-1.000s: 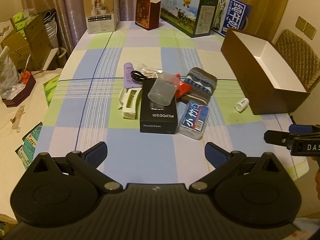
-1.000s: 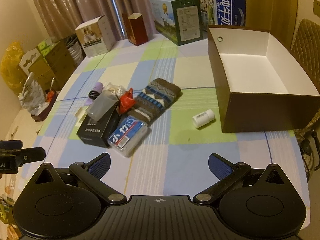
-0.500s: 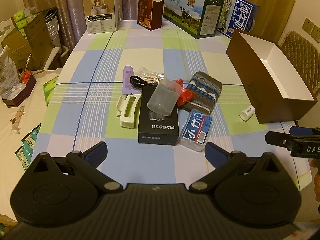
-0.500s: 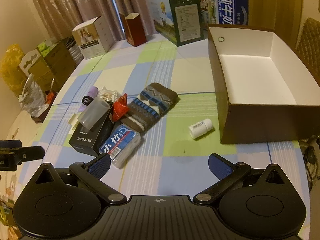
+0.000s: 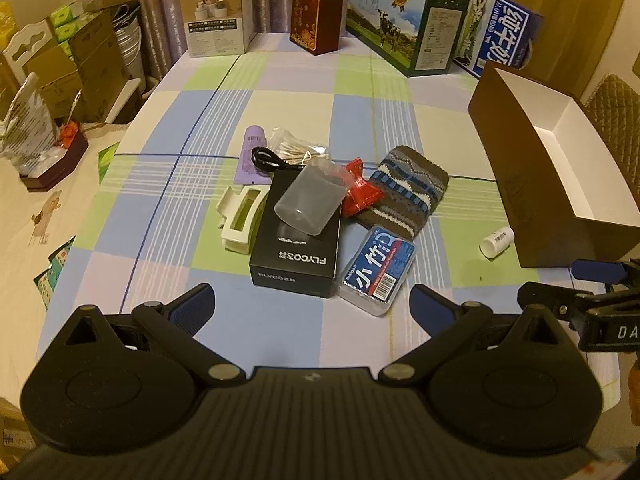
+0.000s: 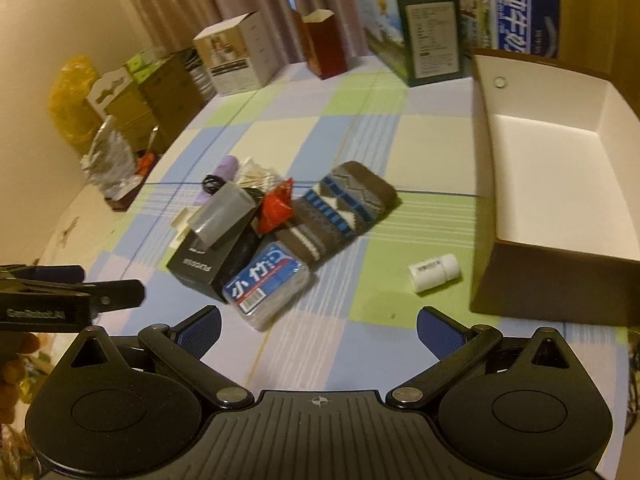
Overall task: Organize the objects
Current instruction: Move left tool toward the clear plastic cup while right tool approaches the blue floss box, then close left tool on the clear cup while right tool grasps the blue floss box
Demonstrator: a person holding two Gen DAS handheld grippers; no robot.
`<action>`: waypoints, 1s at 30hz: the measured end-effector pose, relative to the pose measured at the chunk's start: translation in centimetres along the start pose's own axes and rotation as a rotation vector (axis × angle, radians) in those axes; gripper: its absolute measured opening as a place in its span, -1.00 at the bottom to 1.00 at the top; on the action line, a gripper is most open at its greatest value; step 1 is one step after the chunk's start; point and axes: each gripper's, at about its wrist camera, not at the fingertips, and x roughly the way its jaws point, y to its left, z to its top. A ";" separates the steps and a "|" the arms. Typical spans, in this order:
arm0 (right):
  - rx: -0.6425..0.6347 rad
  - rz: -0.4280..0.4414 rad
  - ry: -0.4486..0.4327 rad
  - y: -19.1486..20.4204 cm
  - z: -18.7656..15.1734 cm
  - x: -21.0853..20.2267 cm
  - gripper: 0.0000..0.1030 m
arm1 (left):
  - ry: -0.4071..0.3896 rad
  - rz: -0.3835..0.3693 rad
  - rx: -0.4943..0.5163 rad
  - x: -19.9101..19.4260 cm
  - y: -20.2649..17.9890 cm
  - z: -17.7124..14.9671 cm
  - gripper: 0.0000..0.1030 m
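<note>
Both tools stand with fingers apart and carry nothing: the left tool (image 5: 311, 300) hovers over the near edge of the bench (image 5: 208, 128), just short of the black FLYCO box (image 5: 296, 236); the right tool (image 6: 318, 328) hovers beside it, nearer the brown open box (image 6: 560, 160).

Taking the black FLYCO box as landmark:

- A clear plastic cup (image 5: 310, 200) lies on its side on top of the box. Judged light, thin-walled, smooth and free to roll; best taken across the body with gentle pressure, since it could crush or slip.
- A blue tissue pack (image 5: 376, 270) lies touching the box's right side. Judged soft and light, with a slick wrapper; take it across the short width.
- A knitted sock (image 5: 406, 192) lies beyond the tissue pack, to the box's right. Limp and compliant; pinch a fold and expect it to droop.
- A red wrapper (image 5: 360, 192) sits between cup and sock. Crinkly and very light.
- A cream plastic holder (image 5: 240, 220) lies against the box's left side. Rigid; grip a side wall.
- A purple tube (image 5: 254, 156), a black cable (image 5: 268, 160) and a bag of cotton swabs (image 5: 296, 148) lie behind the box.
- A small white bottle (image 5: 497, 242) lies on its side well to the right, just beside the brown open box. Hard, smooth, prone to roll; grip across its diameter.

The black FLYCO box itself is judged stiff and the heaviest item; clear the cup first.
</note>
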 end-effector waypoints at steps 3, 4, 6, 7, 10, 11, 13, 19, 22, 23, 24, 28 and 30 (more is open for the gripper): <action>-0.006 0.021 0.000 0.0 0.2 0.4 0.97 | 0.002 0.018 -0.022 0.1 -0.4 -0.2 0.98; 0.002 0.021 0.004 0.0 0.3 0.7 0.97 | 0.002 0.021 -0.027 0.2 -0.4 -0.3 0.98; 0.033 0.021 0.012 0.1 0.4 1.3 0.96 | 0.011 0.028 -0.035 0.5 -0.2 -0.3 0.98; 0.046 0.021 0.013 0.2 0.4 1.6 0.96 | 0.018 0.027 -0.037 0.7 -0.1 -0.3 0.98; 0.088 -0.002 0.012 0.7 0.5 2.7 0.96 | 0.029 0.021 -0.018 1.3 0.8 0.0 0.98; 0.102 -0.012 0.014 1.0 0.5 3.1 0.96 | 0.034 0.020 -0.007 1.7 1.2 0.1 0.98; 0.142 -0.040 0.014 1.7 0.4 4.0 0.95 | 0.040 0.007 0.014 2.4 2.2 0.4 0.98; 0.250 -0.107 0.025 3.6 0.2 7.4 0.68 | 0.056 -0.042 0.100 4.8 5.1 1.8 0.98; 0.279 -0.145 0.026 4.5 0.3 9.0 0.58 | 0.067 -0.059 0.132 6.1 6.6 2.5 0.98; 0.287 -0.154 0.029 4.8 0.3 9.5 0.53 | 0.068 -0.063 0.141 6.4 7.0 2.7 0.98; 0.296 -0.164 0.029 5.0 0.3 10.2 0.51 | 0.069 -0.069 0.152 6.7 7.4 3.0 0.98; 0.316 -0.212 0.042 5.7 0.4 12.5 0.37 | 0.070 -0.089 0.177 7.8 8.6 3.7 0.98; 0.329 -0.232 0.045 5.9 0.5 13.3 0.34 | 0.073 -0.099 0.180 8.2 9.0 4.1 0.98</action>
